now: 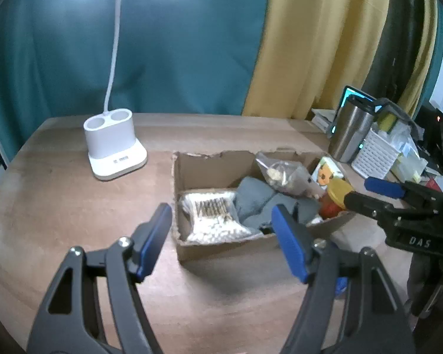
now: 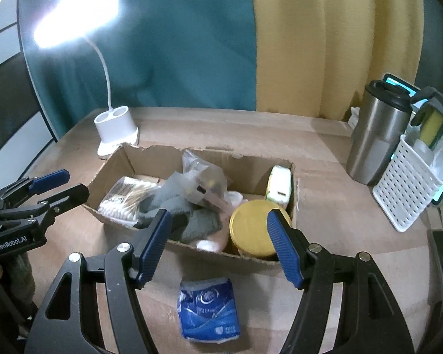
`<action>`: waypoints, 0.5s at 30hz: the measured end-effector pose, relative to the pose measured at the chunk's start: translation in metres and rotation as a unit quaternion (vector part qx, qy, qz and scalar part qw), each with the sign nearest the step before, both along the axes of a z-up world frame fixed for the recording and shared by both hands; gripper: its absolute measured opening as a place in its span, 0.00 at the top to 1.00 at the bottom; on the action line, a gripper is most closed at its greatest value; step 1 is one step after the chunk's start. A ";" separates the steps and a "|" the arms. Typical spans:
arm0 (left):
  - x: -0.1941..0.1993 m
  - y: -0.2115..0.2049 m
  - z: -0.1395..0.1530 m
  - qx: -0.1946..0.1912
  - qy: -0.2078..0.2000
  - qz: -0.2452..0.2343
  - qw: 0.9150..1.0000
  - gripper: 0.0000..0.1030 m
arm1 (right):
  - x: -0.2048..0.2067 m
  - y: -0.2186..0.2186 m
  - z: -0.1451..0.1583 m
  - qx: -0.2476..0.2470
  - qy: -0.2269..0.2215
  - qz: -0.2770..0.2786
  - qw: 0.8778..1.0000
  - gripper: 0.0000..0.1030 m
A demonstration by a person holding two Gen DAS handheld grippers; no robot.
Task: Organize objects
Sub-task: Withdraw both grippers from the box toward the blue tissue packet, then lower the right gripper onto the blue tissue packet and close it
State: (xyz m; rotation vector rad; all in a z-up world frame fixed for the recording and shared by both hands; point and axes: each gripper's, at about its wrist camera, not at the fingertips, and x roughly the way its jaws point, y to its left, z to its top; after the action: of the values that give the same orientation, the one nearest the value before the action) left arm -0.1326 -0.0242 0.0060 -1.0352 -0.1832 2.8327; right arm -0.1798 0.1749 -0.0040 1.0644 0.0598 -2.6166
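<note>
An open cardboard box (image 1: 221, 247) (image 2: 150, 159) sits mid-table. It holds a bag of cotton swabs (image 1: 212, 218) (image 2: 124, 199), grey cloth (image 1: 257, 197) (image 2: 198, 221), a clear bag (image 1: 283, 174) (image 2: 203, 177), a yellow-lidded jar (image 1: 338, 190) (image 2: 255, 230) and a small white pack (image 2: 279, 187). A blue tissue pack (image 2: 208, 309) lies on the table in front of the box. My left gripper (image 1: 224, 239) is open and empty before the box's near left. My right gripper (image 2: 221, 244) (image 1: 366, 190) is open and empty above the tissue pack, by the jar.
A white desk lamp (image 1: 115, 150) (image 2: 116, 132) stands back left. A steel tumbler (image 1: 350, 132) (image 2: 375, 135), a white perforated basket (image 1: 375, 153) (image 2: 404, 194) and clutter stand at the right. Curtains hang behind the wooden table (image 1: 59, 206).
</note>
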 end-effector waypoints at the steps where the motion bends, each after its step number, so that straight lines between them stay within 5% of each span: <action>1: 0.002 0.001 0.000 0.000 0.000 0.000 1.000 0.30 | 0.002 0.001 0.000 0.000 0.000 0.000 1.000 0.31; 15: 0.024 0.012 -0.009 -0.001 -0.008 -0.009 1.000 0.30 | 0.031 0.013 -0.011 -0.001 -0.006 -0.007 1.000 0.31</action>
State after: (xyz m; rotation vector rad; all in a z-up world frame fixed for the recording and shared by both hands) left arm -0.1083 -0.0124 -0.0026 -1.0546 -0.1723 2.8108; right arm -0.1492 0.1882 -0.0151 1.0837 0.0470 -2.6218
